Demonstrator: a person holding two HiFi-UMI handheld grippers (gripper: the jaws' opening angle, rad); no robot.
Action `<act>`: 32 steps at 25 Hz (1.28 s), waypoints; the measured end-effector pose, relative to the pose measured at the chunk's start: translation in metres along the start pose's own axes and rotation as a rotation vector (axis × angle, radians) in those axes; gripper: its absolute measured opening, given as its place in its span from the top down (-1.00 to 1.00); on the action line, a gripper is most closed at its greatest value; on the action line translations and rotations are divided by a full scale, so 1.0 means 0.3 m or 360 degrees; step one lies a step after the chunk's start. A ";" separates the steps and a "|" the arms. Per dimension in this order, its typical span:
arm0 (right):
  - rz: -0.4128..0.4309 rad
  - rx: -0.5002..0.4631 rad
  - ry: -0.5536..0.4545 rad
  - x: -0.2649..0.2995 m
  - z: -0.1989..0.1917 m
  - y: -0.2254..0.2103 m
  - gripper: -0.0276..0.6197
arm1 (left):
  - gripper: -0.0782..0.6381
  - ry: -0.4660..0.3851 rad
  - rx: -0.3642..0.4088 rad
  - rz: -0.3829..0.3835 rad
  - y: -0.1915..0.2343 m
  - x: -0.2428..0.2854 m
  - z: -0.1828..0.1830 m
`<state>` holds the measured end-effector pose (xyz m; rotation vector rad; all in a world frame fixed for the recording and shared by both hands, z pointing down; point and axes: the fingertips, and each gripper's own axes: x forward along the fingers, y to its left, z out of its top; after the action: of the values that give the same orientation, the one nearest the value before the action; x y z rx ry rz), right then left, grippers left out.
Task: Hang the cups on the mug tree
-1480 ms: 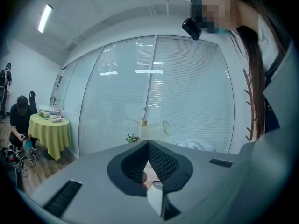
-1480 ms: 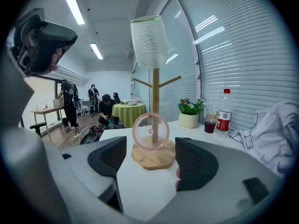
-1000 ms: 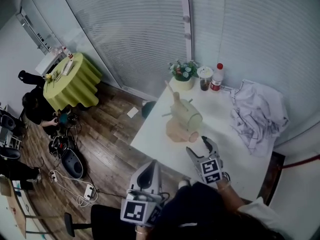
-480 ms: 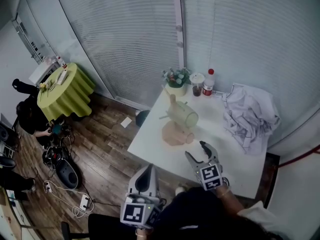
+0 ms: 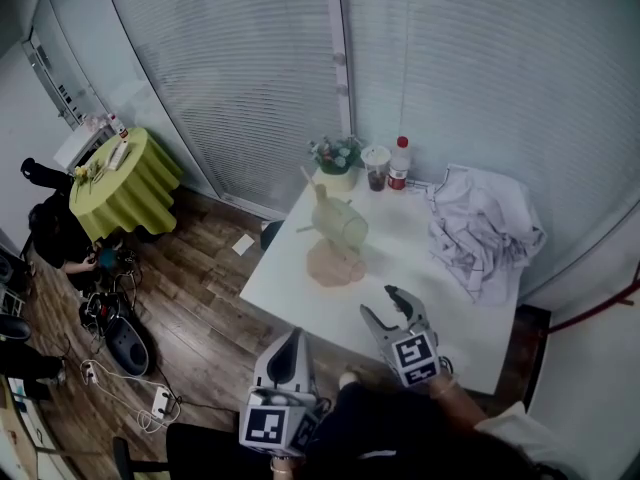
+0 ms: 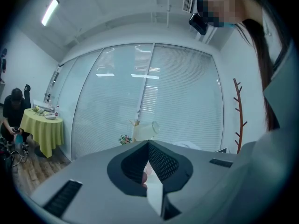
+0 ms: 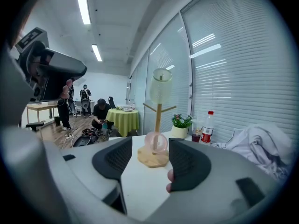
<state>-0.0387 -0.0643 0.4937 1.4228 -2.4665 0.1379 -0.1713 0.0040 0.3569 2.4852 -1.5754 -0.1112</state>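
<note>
The wooden mug tree (image 5: 322, 200) stands on its round base (image 5: 325, 266) at the far left of the white table (image 5: 300, 293). A pale green cup (image 5: 343, 226) hangs high on it, seen also as the cup (image 7: 161, 90) on top of the post (image 7: 158, 118). A pink cup (image 7: 155, 143) sits low against the post, just above the base (image 7: 152, 159). My right gripper (image 5: 380, 304) hovers over the table short of the tree; its jaws have just been closing and stand open with nothing between them (image 7: 150, 141). My left gripper (image 5: 291, 348) hangs off the table's near edge, jaws together (image 6: 148, 146).
At the table's far edge stand a flower pot (image 5: 337, 158), a drink cup (image 5: 376, 166) and a red-capped bottle (image 5: 400, 162). A crumpled white cloth (image 5: 482, 230) covers the right side. On the floor at left are a green-draped round table (image 5: 122, 176) and a crouching person (image 5: 62, 236).
My right gripper has drawn back from the pink cup and the tree, and its jaws stand narrower. The left gripper stays below the table edge, still shut.
</note>
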 end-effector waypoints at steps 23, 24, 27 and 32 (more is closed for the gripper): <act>0.0051 0.0047 -0.0237 -0.325 0.027 -0.078 0.87 | 0.78 0.0062 0.0084 0.0115 -0.326 -0.109 -0.109; 0.0056 0.0055 -0.0242 -0.336 0.028 -0.079 0.87 | 0.78 0.0057 0.0090 0.0117 -0.337 -0.113 -0.109; 0.0079 0.0064 -0.0260 -0.367 0.036 -0.073 0.89 | 0.78 0.0125 0.0117 0.0144 -0.363 -0.139 -0.134; 0.0104 0.0053 -0.0290 -0.423 0.036 -0.050 0.89 | 0.78 0.0124 0.0162 0.0189 -0.390 -0.190 -0.157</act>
<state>0.0319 0.0312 0.4448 1.4263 -2.6709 0.0658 -0.0841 0.1096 0.3765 2.4298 -1.7312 0.0844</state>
